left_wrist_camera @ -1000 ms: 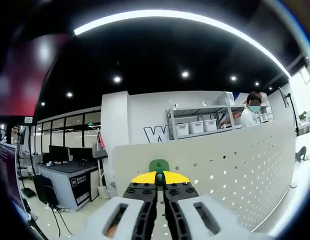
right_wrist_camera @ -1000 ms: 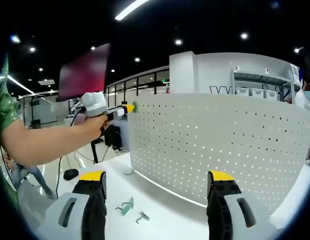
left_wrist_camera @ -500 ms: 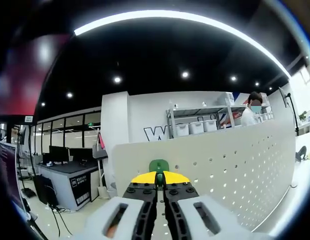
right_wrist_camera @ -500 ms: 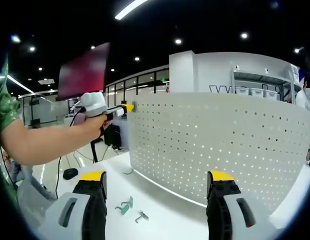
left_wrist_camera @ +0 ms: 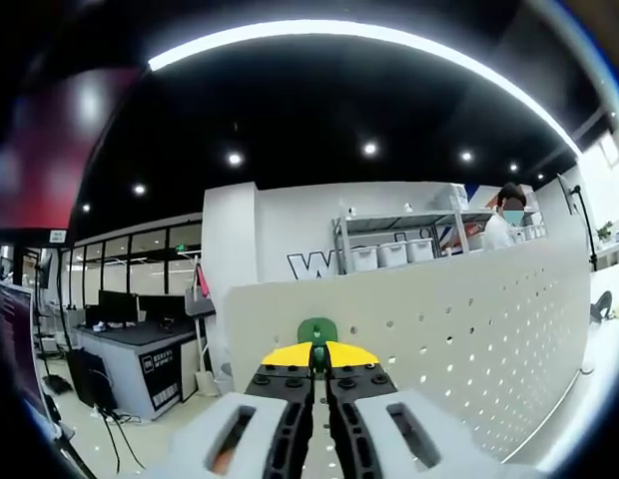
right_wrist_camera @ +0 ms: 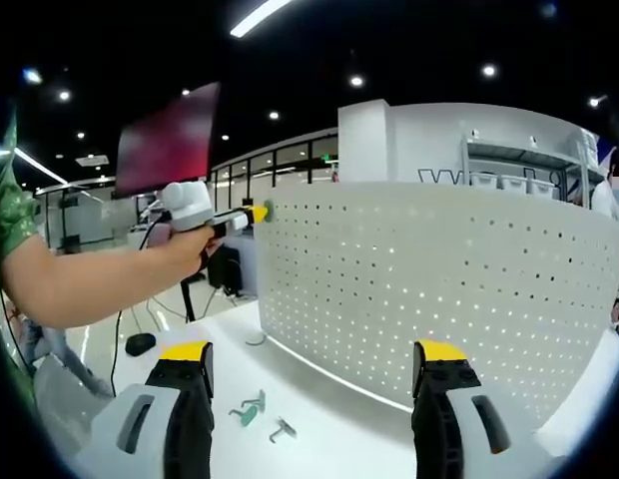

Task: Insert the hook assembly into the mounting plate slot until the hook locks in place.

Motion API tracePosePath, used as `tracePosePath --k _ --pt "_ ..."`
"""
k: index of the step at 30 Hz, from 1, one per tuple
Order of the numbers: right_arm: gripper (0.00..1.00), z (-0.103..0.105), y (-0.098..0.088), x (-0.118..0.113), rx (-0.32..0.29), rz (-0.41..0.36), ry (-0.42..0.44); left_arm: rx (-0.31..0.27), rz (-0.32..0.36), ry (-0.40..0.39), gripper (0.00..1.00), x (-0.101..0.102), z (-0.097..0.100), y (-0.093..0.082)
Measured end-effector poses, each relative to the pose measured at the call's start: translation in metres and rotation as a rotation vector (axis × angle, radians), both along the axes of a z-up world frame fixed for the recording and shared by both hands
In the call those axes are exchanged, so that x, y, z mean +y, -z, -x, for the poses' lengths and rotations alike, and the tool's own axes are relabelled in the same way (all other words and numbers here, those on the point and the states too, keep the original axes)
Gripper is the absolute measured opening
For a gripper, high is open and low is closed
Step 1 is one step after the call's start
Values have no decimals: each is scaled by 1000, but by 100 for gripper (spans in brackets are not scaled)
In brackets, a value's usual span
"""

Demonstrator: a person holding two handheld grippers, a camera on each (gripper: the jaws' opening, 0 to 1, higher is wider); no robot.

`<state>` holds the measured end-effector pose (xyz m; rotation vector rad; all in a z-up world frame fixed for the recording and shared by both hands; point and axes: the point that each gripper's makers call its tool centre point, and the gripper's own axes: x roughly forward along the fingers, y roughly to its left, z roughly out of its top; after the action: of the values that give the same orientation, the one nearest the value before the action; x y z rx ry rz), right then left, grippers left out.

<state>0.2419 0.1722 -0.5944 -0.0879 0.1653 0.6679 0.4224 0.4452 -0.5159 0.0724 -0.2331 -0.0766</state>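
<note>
Pinching a small green hook [left_wrist_camera: 316,330] between its yellow-tipped jaws, the left gripper [left_wrist_camera: 317,361] holds it up against the top corner of a white pegboard [left_wrist_camera: 459,339], with the hook's rounded head showing just above the jaw tips and touching or nearly touching the board's face. In the right gripper view the same gripper [right_wrist_camera: 252,214] appears at the left, carried in a person's hand [right_wrist_camera: 190,249] with a bare forearm stretching in from a green sleeve, and its tip meets the upper left edge of the upright pegboard [right_wrist_camera: 429,289], where a speck of green shows. The right gripper [right_wrist_camera: 314,384] has its jaws spread wide with nothing between them, low over a white table [right_wrist_camera: 319,419]. Two spare hooks [right_wrist_camera: 262,417], one greenish and one grey, lie on the table between those jaws, well in front of the board's foot. Beyond the board stand shelves with bins [left_wrist_camera: 399,249].
</note>
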Motion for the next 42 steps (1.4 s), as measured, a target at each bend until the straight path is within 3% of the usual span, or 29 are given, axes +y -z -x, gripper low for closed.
tracePosePath --k 11,25,42 --pt "84 -1 3 -1 6 5 5 -1 -2 -1 2 0 -3 1" --pt "83 -2 5 -5 11 9 17 1 -78 -20 3 -3 -8 5" --pt "83 0 3 -6 7 9 15 21 -66 -22 4 1 -7 7"
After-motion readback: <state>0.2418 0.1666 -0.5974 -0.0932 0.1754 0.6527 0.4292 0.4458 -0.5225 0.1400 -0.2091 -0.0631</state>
